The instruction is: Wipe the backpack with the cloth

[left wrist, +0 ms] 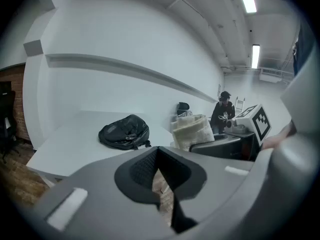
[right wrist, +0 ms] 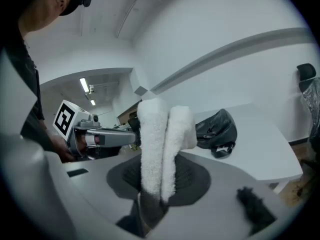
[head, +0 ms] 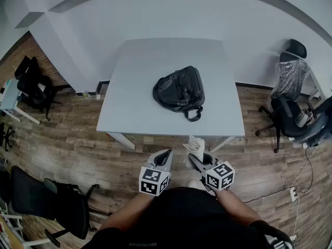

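A black backpack [head: 179,91] lies flat near the middle of the grey-white table [head: 135,113], strap loop toward the near edge. It also shows in the left gripper view as the backpack [left wrist: 125,132] and in the right gripper view as the backpack [right wrist: 216,129]. My right gripper [head: 195,157] [right wrist: 156,186] is shut on a folded white cloth [head: 196,145] [right wrist: 161,144], held upright just short of the table's near edge. Beside it on the left, my left gripper [head: 165,155] [left wrist: 161,159] is shut with nothing in it. From the left gripper view the cloth [left wrist: 192,130] stands to the right.
Black office chairs [head: 291,113] stand right of the table, more chairs [head: 31,82] at the left, one chair [head: 49,201] near my left side. A power strip [head: 294,193] lies on the wooden floor. A person [left wrist: 223,113] stands far back.
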Demonstrator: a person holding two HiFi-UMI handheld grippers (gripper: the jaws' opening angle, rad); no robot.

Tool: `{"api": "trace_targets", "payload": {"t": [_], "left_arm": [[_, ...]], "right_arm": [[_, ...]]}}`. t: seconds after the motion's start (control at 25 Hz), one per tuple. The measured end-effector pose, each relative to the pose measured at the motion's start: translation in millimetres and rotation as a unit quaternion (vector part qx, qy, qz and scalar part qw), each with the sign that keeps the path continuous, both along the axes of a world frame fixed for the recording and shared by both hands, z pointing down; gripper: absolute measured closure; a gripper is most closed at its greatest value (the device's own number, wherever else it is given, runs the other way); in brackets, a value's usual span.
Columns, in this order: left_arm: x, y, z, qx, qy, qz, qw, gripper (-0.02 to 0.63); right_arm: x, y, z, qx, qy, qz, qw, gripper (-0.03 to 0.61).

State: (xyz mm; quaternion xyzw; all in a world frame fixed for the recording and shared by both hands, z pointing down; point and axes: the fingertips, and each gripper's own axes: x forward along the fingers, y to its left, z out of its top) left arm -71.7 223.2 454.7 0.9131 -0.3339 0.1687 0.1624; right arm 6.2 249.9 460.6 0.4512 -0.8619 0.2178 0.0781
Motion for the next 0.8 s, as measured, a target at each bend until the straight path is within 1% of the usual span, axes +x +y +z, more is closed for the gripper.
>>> {"api": "trace_targets", "payload": {"t": [0.2,0.44,0.64,0.8], "left_arm": [[12.0,-0.2,-0.5,0.002,0.000,-0.003,1.0000,0.607],[31.8,5.1,6.8,-0.006,-0.002,-0.015,0.9999,0.607],[47.0,5.7,11.5,-0.004,-0.005,-0.032,0.9995,0.607],[57.6,6.3,11.3,-0.005,-0.007,-0.054,0.9985,0.607]], "right_arm": [[13.4,-0.9,0.2,0.000,-0.002,-0.001,1.000,0.485],[33.7,4.2,8.8,-0.010,-0.007,-0.008,1.000,0.485],[55.7,6.4,15.3,-0.016,-0.007,-0.014,1.000,0.485],[77.3,9.7,16.2,-0.017,-0.010,-0.016,1.000,0.485]]}}
